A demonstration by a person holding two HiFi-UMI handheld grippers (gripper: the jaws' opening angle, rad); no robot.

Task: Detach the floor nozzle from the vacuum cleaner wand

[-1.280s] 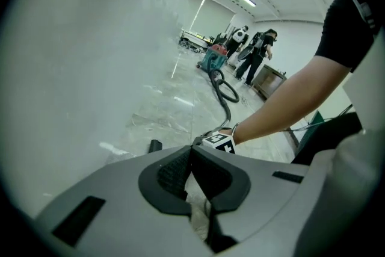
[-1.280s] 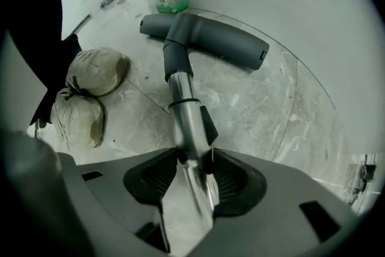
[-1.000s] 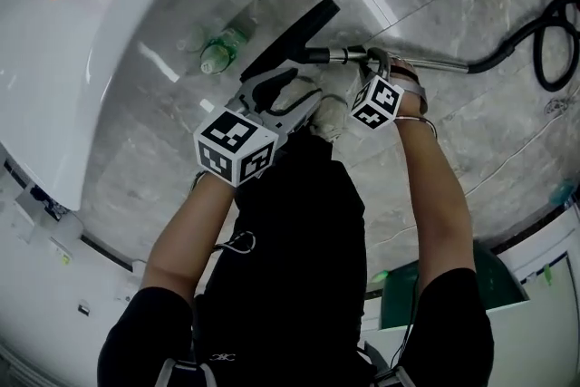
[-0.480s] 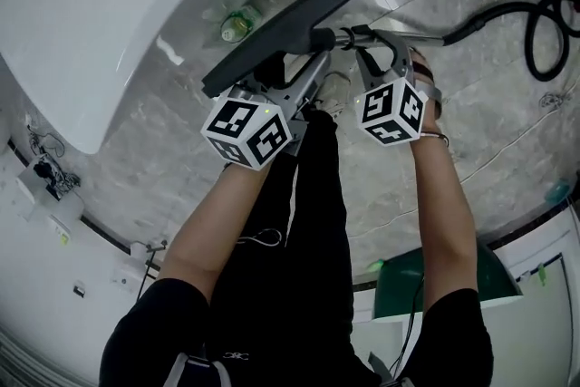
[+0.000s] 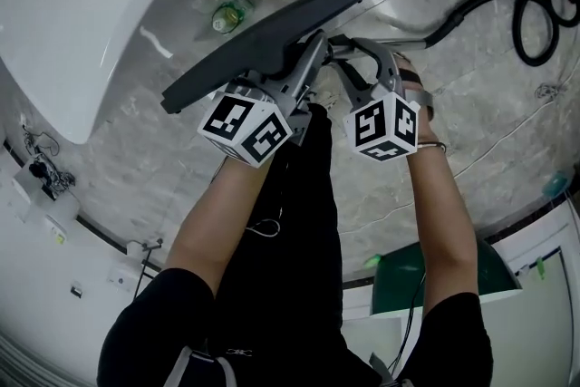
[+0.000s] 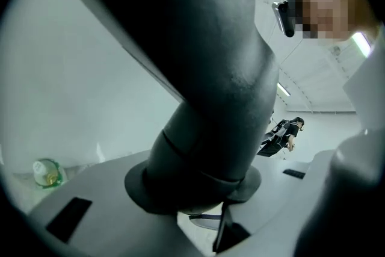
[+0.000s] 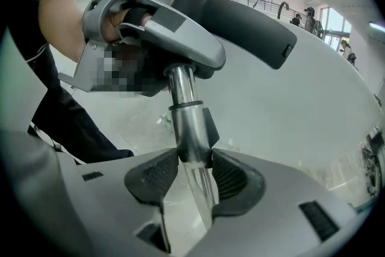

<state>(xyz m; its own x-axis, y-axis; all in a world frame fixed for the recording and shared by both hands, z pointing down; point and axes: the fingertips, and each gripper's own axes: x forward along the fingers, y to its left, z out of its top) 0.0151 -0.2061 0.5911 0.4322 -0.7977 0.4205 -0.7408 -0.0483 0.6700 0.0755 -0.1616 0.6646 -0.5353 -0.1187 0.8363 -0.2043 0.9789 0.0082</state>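
The black floor nozzle (image 5: 263,36) is lifted off the floor and lies slantwise across the head view. Its thick dark neck (image 6: 210,99) fills the left gripper view. My left gripper (image 5: 304,59) (image 6: 192,189) has its jaws closing on that neck, and the pads touch it on both sides. The chrome wand (image 5: 399,39) (image 7: 183,111) runs right to the black hose (image 5: 535,4). My right gripper (image 5: 349,50) (image 7: 192,171) is shut on the wand just behind the joint, ribbed pads pressing the tube. The right gripper view shows the nozzle (image 7: 240,15) still joined to the wand.
A white curved counter (image 5: 82,4) with small bottles fills the upper left. A green bottle (image 5: 227,14) (image 6: 47,173) lies on the marble floor beside it. The hose loops at the upper right. A green bin (image 5: 426,285) stands by my right leg.
Both grippers have risen and carried nozzle and wand up toward the camera. The nozzle now looks larger and has swung to lie longer across the view.
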